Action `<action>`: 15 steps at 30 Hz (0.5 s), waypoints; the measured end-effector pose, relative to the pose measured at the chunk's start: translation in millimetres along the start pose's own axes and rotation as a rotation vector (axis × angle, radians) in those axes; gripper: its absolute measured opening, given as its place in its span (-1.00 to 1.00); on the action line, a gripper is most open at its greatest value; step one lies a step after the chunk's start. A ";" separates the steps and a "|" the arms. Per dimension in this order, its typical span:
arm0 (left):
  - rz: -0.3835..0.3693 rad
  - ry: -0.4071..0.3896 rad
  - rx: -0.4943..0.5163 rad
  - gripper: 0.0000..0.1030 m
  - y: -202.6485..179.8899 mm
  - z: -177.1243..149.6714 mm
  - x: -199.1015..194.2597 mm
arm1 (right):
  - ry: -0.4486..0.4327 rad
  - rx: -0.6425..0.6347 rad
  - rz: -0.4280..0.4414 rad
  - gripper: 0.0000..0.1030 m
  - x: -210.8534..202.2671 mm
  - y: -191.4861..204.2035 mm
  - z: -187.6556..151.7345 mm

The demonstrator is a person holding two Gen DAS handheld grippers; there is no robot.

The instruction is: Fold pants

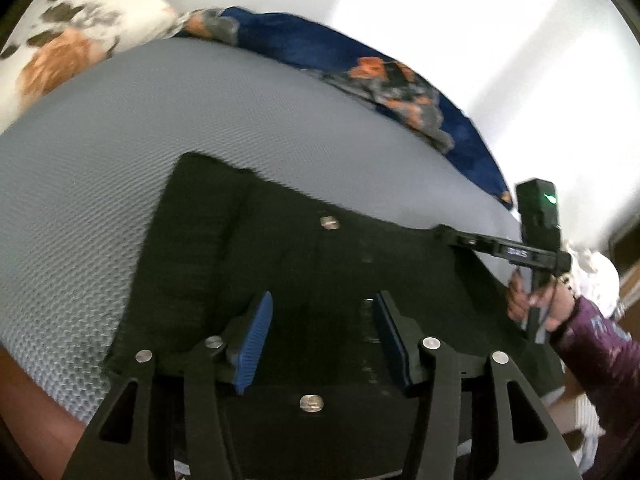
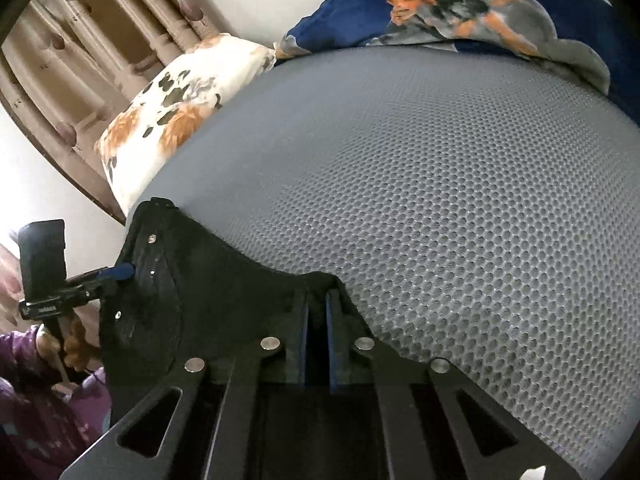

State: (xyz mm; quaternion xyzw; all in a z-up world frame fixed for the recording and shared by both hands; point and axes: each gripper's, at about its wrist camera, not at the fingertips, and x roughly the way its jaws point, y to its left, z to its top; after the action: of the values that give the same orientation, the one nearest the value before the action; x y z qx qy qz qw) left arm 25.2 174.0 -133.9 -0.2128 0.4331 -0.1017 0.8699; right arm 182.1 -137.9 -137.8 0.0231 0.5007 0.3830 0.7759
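Your black pants (image 1: pixel 304 264) are lying on the grey mesh bed (image 1: pixel 120 160), near its edge closest to you. Your left tongs (image 1: pixel 320 340) are standing spread over the fabric, their blue pads (image 1: pixel 250 344) apart and gripping nothing. Your right tongs (image 2: pixel 316 336) are pinching a raised ridge of the pants. A floral pillow (image 2: pixel 172 116) and a blue blanket (image 2: pixel 460 8) are sitting at the bed's far side.
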 end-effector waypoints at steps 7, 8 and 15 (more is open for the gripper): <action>0.034 -0.003 0.064 0.05 -3.9 -8.8 2.9 | -0.073 0.041 0.000 -0.91 -3.1 -2.4 -1.7; 0.033 0.000 0.063 0.05 -2.3 -10.0 4.4 | -0.089 0.060 0.010 -0.92 -5.0 -4.9 -1.4; 0.037 -0.003 0.060 0.07 -2.4 -6.0 3.5 | -0.101 0.092 -0.016 -1.00 -3.2 -16.3 6.2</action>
State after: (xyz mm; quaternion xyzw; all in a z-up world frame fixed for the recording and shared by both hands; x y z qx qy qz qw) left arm 22.6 168.9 -138.5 -0.1788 0.4323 -0.0983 0.8783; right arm 195.7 -149.2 -139.1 0.0742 0.4783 0.3518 0.8012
